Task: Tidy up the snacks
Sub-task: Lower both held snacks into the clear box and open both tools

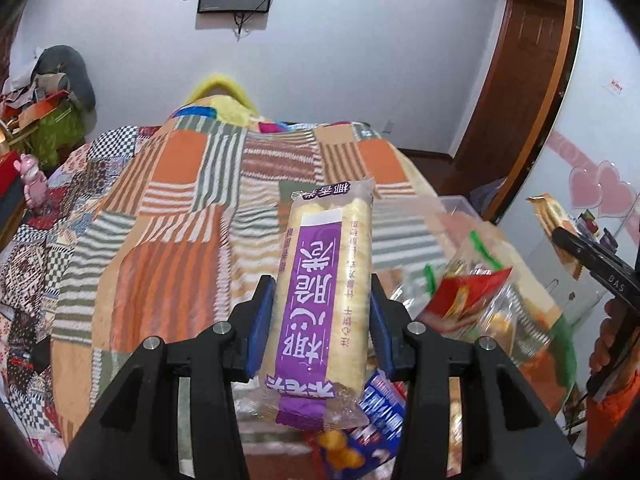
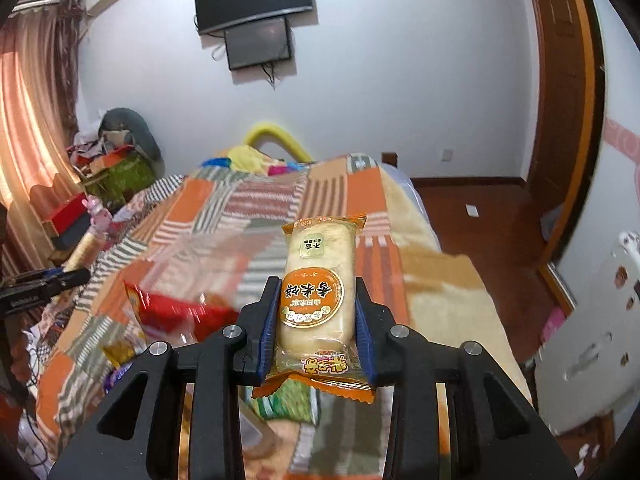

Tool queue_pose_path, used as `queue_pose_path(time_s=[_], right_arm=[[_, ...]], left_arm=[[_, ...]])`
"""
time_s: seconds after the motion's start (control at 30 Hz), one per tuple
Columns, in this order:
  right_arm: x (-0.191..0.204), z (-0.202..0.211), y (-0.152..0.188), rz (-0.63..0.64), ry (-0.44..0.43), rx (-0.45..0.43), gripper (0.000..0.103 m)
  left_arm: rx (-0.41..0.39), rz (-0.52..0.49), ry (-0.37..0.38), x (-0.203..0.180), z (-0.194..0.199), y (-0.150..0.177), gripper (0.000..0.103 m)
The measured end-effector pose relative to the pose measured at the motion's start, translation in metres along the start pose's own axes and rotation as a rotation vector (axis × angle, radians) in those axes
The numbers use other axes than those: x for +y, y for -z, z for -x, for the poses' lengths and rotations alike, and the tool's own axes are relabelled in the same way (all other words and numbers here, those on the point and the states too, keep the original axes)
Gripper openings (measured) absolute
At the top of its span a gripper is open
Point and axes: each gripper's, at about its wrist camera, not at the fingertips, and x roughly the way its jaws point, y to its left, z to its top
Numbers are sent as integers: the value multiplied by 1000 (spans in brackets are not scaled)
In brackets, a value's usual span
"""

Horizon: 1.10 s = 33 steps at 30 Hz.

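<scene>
Left gripper [image 1: 322,312] clamped on a long purple-labelled snack pack [image 1: 320,300], lifted above the patchwork blanket [image 1: 168,216], the pack's near end hiding part of a blue packet [image 1: 380,408]. Right gripper [image 2: 316,320] pinching an orange-wrapped rice cake [image 2: 318,300] by its sides, over the same blanket, with a green packet [image 2: 288,400] half covered beneath. Blurred beyond reading: a red snack bag [image 1: 468,300] in a loose pile beside a clear plastic box [image 1: 456,202], mostly cut off.
</scene>
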Motion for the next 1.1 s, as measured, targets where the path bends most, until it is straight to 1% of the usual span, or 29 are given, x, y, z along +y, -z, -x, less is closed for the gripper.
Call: queue_pose_path(time_s=[0.17,0.33,0.5,0.8,0.93,1.0,1.1], right_arm=[[5,-12,-11,0,-33,-15,31],[14,-31,-19,12,-58,-7,31],[20,-54,-21,25,-84,33,31],[22,-87,-11,43,-120,151,31],[24,-91,-8,58,-126,184,31],[25,-91,-6,66,-129,193,32],[27,-86,-4,78,-121,192,32]], left_arm=[[-5,6,8,-15,-15,-16,44],[15,24,11,-20,-38,-25,44],[53,28,15,-23,-64,-28,44],[144,58,38,-21,-106,-26,44],[155,76,53,-19,-112,-24,44],[134,66,36,-21,-109,-24,44],[124,25,16,-27,-102,-25,44]])
